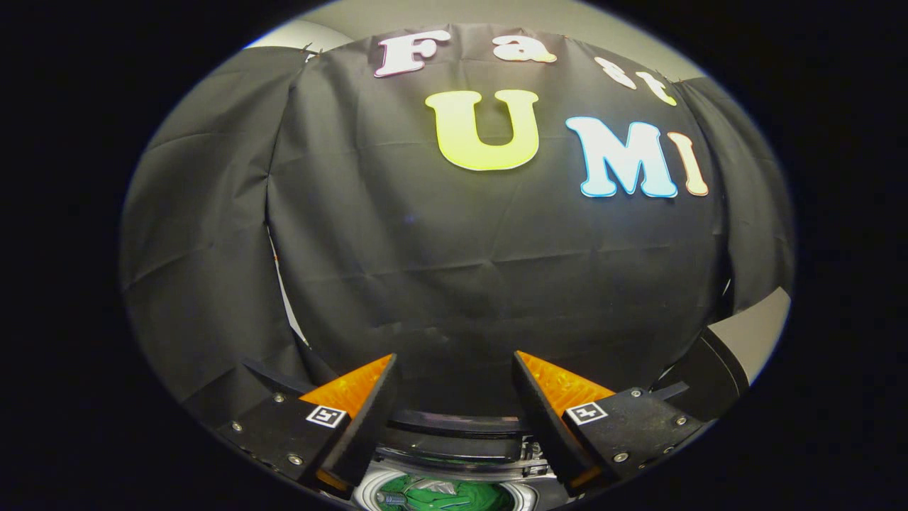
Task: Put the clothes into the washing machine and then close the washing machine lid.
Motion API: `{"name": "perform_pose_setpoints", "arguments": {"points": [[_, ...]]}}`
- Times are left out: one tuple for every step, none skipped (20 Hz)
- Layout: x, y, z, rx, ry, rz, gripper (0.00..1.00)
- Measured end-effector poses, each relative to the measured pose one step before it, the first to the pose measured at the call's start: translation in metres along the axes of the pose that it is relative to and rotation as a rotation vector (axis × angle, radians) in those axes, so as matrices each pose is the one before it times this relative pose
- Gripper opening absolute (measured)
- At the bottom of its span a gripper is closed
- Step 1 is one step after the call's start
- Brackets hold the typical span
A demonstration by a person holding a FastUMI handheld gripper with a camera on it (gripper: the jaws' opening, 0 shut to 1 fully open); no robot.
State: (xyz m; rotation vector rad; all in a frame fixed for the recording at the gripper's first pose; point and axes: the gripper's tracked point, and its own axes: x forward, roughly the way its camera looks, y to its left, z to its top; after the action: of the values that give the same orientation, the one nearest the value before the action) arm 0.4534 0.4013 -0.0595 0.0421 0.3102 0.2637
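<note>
The tongs (454,376) stand wide apart, gripping nothing, above the washing machine (454,454). Green clothes (443,495) already lie in its drum below the fingers. The dark lid (454,426) looks raised; closing it likely remains.

You see green clothes (440,495) in the white-rimmed washing machine (454,454) at the bottom centre, its lid dark, black cloth wall (440,284) filling the middle

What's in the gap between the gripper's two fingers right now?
Nothing is held: the gripper is open, and the gripper view shows the washing machine's raised lid between its fingers, with green clothes in the drum below.
</note>
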Motion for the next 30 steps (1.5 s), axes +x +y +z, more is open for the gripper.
{"name": "perform_pose_setpoints", "arguments": {"points": [[-0.00375,0.00068,-0.00100,-0.00091,-0.00310,0.00070,0.97],[-0.00376,0.00062,-0.00225,-0.00150,0.00052,0.00041,0.97],[-0.00464,0.00119,-0.00015,-0.00269,-0.00568,0.00193,0.97],[-0.00402,0.00053,-0.00181,-0.00211,-0.00357,0.00159,0.97],[-0.00457,0.00128,-0.00069,-0.00065,-0.00093,0.00090,0.97],[-0.00387,0.00077,-0.00217,-0.00143,-0.00374,0.00108,0.97],[-0.00372,0.00049,-0.00123,-0.00202,-0.00094,0.00092,0.97],[-0.00360,0.00043,-0.00264,-0.00118,-0.00196,0.00152,0.97],[-0.00421,0.00147,-0.00165,-0.00115,-0.00202,0.00181,0.96],[-0.00379,0.00048,-0.00221,0.00060,0.00177,0.00204,0.97],[-0.00381,0.00106,-0.00186,-0.00007,-0.00011,0.00215,0.96],[-0.00331,0.00180,-0.00271,-0.00196,0.00658,0.00625,0.96],[-0.00384,0.00124,-0.00192,0.00041,0.00325,0.00785,0.96],[-0.00459,0.00147,-0.00353,-0.00092,0.00364,0.00889,0.96],[-0.00332,0.00113,-0.00289,0.00072,0.00153,0.00627,0.96],[-0.00336,0.00002,-0.00218,0.00079,0.00249,0.00416,0.96],[-0.00338,0.00155,-0.00326,-0.00042,0.00584,0.00357,0.95],[-0.00335,0.00141,-0.00422,0.00127,0.00644,0.00306,0.95],[-0.00296,0.00147,-0.00467,0.00014,0.01004,0.00385,0.95],[-0.00287,0.00099,-0.00597,0.00061,0.00450,0.00273,0.95],[-0.00271,0.00136,-0.00509,-0.00079,0.00514,0.00067,0.95],[-0.00575,0.00161,-0.00267,-0.01043,-0.00507,-0.00143,0.95],[-0.00194,0.00063,-0.01085,-0.02515,0.01698,-0.00495,0.95],[-0.00094,0.00421,-0.01654,-0.01085,0.03916,0.01378,0.94],[-0.00185,0.00112,-0.01534,-0.00390,0.02987,0.00757,0.93],[0.00207,-0.00057,-0.01674,-0.00219,0.00764,-0.00184,0.93],[0.00045,-0.00039,-0.01243,-0.00101,0.00560,0.00030,0.93],[-0.00451,0.00319,-0.00848,-0.00508,0.00814,0.00282,0.93],[-0.00250,0.00133,-0.00764,-0.00786,0.00861,0.00430,0.93],[-0.00047,0.00025,-0.00729,-0.00620,0.00409,0.00209,0.93]]}}
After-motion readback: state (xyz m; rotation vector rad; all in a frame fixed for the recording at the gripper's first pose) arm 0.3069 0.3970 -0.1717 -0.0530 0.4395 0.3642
